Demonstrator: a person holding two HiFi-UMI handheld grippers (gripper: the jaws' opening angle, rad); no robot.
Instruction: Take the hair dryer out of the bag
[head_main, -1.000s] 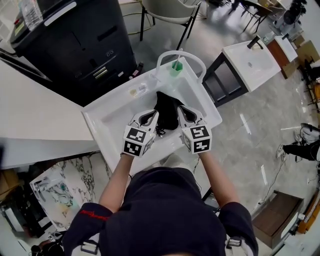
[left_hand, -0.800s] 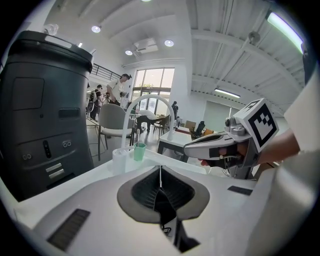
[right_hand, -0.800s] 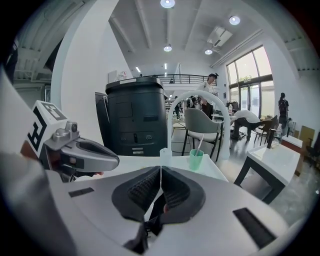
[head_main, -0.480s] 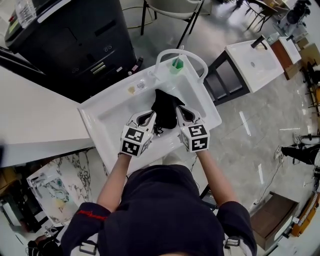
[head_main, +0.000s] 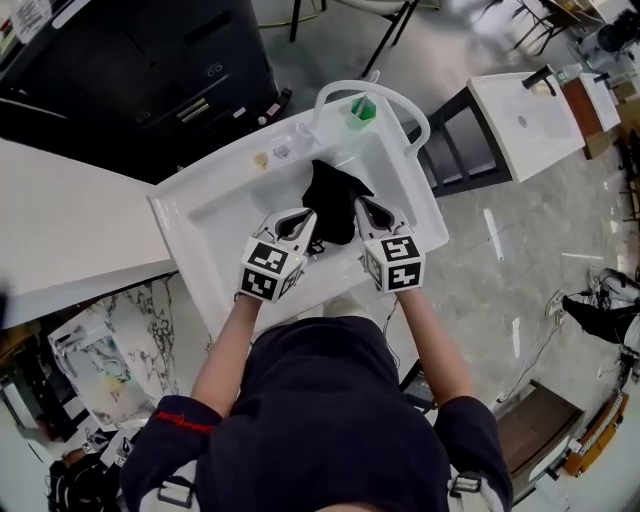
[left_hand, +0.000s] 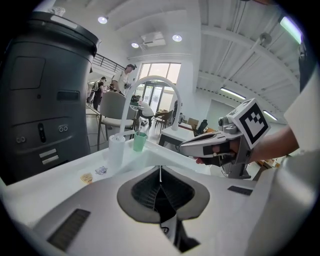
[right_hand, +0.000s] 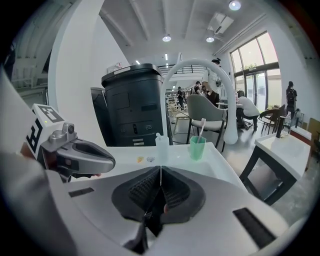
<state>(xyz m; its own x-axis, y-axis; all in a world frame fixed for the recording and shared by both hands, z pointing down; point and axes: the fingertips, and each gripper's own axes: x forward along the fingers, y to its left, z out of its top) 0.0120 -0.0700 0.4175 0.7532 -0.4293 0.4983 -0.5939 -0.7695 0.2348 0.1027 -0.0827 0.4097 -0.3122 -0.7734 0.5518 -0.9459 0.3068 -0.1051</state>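
A black bag (head_main: 333, 200) hangs over the middle of the white sink basin (head_main: 220, 215). My left gripper (head_main: 305, 218) pinches its left edge and my right gripper (head_main: 362, 208) its right edge. Both are shut, with black fabric caught between the pads, as the left gripper view (left_hand: 160, 182) and the right gripper view (right_hand: 160, 187) show. Each gripper view also catches the other gripper close beside it. The hair dryer is hidden; only the bag's dark cloth shows.
A white arched faucet (head_main: 400, 95) and a green cup (head_main: 362, 110) with a toothbrush stand at the basin's far rim, with a small white bottle (right_hand: 161, 146) beside them. A black cabinet (head_main: 150, 60) stands behind, a white counter (head_main: 60, 230) at left, and a second sink (head_main: 530, 115) at right.
Both grippers have sunk a little toward the basin, still side by side and still pinching the black bag. Their jaws have stayed shut.
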